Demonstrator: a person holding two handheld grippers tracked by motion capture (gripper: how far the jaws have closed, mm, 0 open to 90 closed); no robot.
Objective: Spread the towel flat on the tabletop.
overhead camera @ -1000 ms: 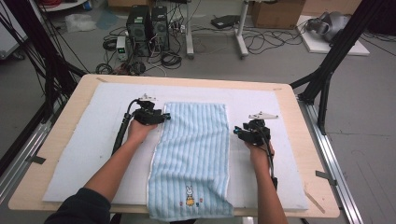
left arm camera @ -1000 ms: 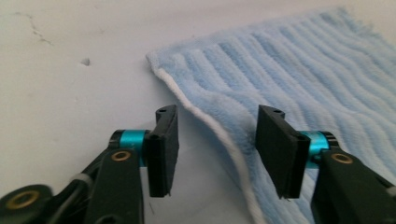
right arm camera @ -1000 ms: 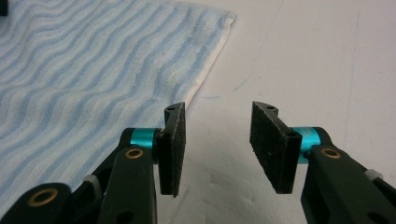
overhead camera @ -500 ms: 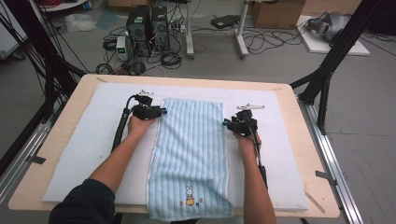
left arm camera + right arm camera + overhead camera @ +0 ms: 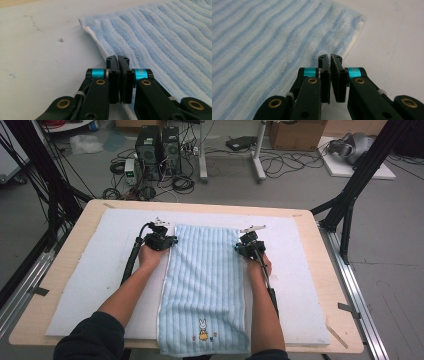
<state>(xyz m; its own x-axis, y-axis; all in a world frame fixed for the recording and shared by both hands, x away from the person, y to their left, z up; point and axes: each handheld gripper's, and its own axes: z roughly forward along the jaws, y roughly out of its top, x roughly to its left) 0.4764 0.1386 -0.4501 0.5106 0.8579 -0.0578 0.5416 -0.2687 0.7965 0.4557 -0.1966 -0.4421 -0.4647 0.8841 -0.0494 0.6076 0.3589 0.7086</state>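
Observation:
A light blue striped towel (image 5: 205,285) lies flat on the white mat (image 5: 100,270), with a small embroidered rabbit (image 5: 202,329) near its front edge. My left gripper (image 5: 171,241) sits at the towel's left edge, just short of the far left corner. In the left gripper view its jaws (image 5: 117,58) are shut, and the towel's (image 5: 162,37) white edge runs in under them. My right gripper (image 5: 237,247) sits at the right edge near the far right corner. It (image 5: 330,57) is shut too, right over the edge of the towel (image 5: 262,37).
The mat covers most of a wooden table (image 5: 335,300). A black cable (image 5: 131,262) trails back along the left forearm. Beyond the far edge, computer towers (image 5: 157,145) and loose cables lie on the floor. Black frame legs (image 5: 350,200) stand at both sides.
My right gripper came in from the bare mat at the right to the towel's right edge. The left gripper stayed at the left edge, shifting only slightly.

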